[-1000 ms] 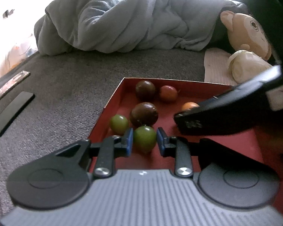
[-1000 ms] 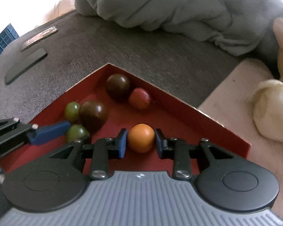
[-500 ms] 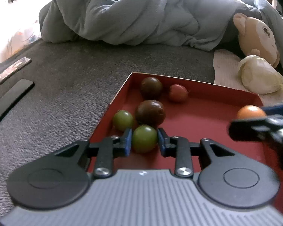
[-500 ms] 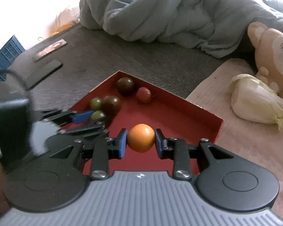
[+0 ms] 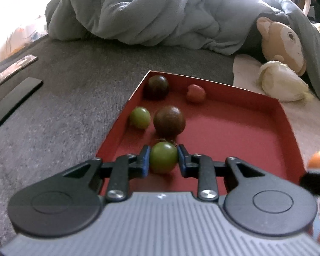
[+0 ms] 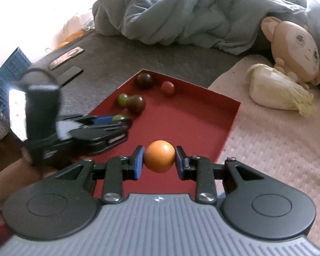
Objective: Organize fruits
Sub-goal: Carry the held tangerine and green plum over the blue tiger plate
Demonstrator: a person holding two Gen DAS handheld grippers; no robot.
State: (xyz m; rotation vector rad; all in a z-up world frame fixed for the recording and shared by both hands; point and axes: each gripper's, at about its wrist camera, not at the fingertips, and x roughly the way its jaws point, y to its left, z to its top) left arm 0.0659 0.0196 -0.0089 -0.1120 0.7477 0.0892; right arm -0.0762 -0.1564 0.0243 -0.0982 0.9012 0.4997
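The small round orange fruit [image 6: 159, 159], clamped across its middle in the right gripper [image 6: 159, 162] jaws above the shallow red cardboard tray [image 6: 232, 119], looks light, smooth and bruisable. The left gripper [image 5: 163, 160] jaws clamp a green tomato-like fruit [image 5: 163, 160] resting in the tray. Underneath is a soft grey bed cover [image 5: 74, 98], so loose fruit may roll.

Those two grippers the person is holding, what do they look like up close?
Both look alike. Each gripper (left, right) has a grey ribbed body with a small logo, two round black discs, black link arms with silver screws, and thin black fingers tipped with blue pads. Seen from the right wrist view, the left one carries a boxy black block on top.
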